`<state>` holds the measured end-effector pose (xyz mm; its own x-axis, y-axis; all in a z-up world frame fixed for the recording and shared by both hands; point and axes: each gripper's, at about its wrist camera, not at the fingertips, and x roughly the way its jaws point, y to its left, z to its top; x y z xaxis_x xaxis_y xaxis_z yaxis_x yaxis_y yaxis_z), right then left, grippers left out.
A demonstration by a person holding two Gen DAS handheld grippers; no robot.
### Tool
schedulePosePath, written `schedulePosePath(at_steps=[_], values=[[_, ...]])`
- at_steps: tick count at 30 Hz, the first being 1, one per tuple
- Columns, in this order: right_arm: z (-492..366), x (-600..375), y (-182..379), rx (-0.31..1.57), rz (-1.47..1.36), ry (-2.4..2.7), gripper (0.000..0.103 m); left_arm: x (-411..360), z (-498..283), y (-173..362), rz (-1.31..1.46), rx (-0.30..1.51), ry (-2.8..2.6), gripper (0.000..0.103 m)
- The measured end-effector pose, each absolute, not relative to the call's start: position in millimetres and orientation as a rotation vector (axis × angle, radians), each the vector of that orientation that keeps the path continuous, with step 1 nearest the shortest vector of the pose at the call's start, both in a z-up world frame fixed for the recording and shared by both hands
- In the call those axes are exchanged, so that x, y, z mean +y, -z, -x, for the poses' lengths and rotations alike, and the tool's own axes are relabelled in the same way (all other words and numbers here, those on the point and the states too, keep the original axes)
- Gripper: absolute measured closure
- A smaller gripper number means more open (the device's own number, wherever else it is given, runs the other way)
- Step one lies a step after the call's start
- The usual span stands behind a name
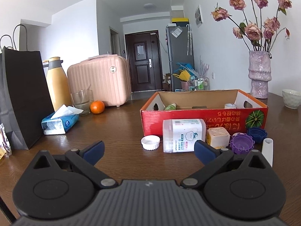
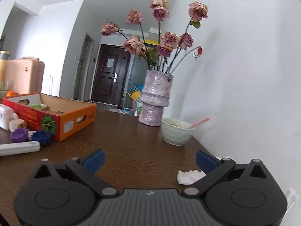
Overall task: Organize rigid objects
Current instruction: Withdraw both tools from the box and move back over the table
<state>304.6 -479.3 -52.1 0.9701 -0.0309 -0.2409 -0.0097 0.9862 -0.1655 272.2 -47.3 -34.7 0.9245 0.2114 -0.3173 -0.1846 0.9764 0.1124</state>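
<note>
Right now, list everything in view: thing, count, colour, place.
Cardboard box: 1, red, table centre.
Plastic jar: 1, clear, lying before box.
Round lid: 1, white, left of jar.
Cube block: 1, cream, right of jar.
Toothed caps: 2, purple and blue, before box.
Ceramic vase: 1, lilac, by wall.
Bowl: 1, pale green, beside vase.
Orange: 1, near pink case.
Tissue pack: 1, blue, left.
Left gripper: open.
Right gripper: open.
</note>
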Motion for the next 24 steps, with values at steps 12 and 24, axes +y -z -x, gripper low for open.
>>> schedulePosePath(at_steps=[12,24], values=[[-297.0,-475.3,42.2,0.223,0.100,-0.024,0.000,-42.9,-269.3,31.6,-0.060,0.325,-0.209,0.000],[-307.5,-484.8,43.4,0.263,0.091,-0.016,0.000,-27.3,-260.1,33.6,-0.031,0.336,-0.233,0.000]])
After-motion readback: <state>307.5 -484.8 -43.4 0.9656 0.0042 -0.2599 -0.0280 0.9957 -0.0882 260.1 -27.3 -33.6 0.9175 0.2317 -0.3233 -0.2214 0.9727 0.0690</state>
